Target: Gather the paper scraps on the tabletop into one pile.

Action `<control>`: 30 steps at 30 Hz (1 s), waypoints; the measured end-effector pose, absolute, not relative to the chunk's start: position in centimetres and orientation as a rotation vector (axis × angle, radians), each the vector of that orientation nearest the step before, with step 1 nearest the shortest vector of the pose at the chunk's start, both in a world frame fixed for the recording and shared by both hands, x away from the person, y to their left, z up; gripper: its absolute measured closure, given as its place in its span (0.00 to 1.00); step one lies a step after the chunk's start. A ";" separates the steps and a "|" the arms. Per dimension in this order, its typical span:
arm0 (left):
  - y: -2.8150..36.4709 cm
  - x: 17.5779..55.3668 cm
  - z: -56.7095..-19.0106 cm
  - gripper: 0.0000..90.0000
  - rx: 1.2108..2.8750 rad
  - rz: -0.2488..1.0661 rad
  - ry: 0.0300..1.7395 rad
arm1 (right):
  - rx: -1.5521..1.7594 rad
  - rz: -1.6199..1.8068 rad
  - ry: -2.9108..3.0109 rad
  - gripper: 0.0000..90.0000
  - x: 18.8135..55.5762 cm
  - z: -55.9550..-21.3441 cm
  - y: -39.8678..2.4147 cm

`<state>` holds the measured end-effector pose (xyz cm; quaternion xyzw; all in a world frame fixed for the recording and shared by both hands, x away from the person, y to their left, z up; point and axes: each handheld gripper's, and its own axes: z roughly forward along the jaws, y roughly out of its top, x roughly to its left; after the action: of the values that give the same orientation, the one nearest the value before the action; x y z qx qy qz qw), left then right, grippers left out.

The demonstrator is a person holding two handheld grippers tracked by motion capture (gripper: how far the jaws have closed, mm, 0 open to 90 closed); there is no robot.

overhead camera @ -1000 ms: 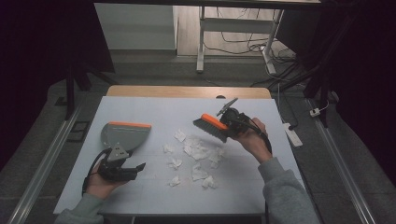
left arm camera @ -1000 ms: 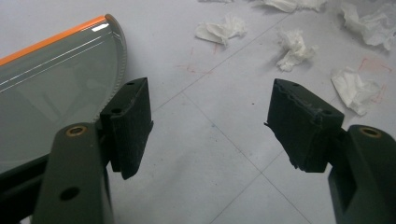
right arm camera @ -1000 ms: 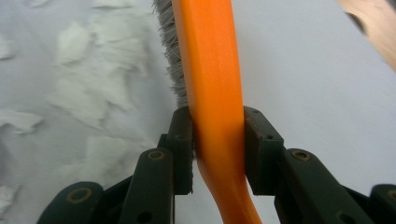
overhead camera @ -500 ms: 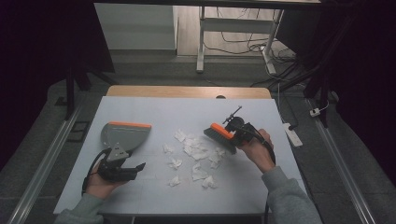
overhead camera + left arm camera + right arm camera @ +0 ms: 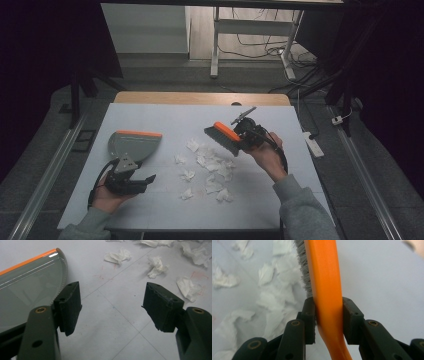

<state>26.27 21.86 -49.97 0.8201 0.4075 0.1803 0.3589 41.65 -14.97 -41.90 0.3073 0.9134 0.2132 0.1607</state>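
Orange-backed brush (image 5: 223,136) sits clamped in your right gripper (image 5: 243,138), bristles angled down over the far edge of the paper scraps (image 5: 209,165) mid-tabletop. That puts it behind the pile, so a pull would drag the scraps toward the near edge. In the high view your right forearm comes in from the near right corner, wrist cocked inward, brush head pointing left. Dustpan (image 5: 133,145) lies flat near the left edge, orange lip on its far side, mouth not aimed at the scraps. Your left gripper (image 5: 131,180) rests just near-side of it, hand low on the table (image 5: 165,115).

Left gripper view: jaws stand wide apart with nothing between them, only bare table. The dustpan (image 5: 27,282) shows beside the left-hand jaw, close but I can't tell if it touches. Scraps (image 5: 156,266) lie well ahead. Looks like you're parked to pick up the pan, not yet on it.

Right gripper view: both pads squeeze the brush handle (image 5: 327,290) across its width, handle running straight up between them, grey bristles (image 5: 303,265) off to the left over the scraps (image 5: 269,290). Grip looks square, good for a sideways sweep without twisting.
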 end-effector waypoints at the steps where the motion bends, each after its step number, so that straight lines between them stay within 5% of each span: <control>1: 21.8 26.3 -50.0 0.34 2.117 0.465 1.050 | 0.863 0.617 2.601 0.75 41.8 -41.7 -14.8; 30: 22.2 26.3 -49.9 0.34 2.101 0.452 1.056 | 0.556 0.454 2.711 0.75 49.1 -44.5 -5.7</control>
<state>26.30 22.18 -49.91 0.8168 0.4105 0.1758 0.3652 49.11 -5.67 -44.50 0.1954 0.9530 0.1596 0.1675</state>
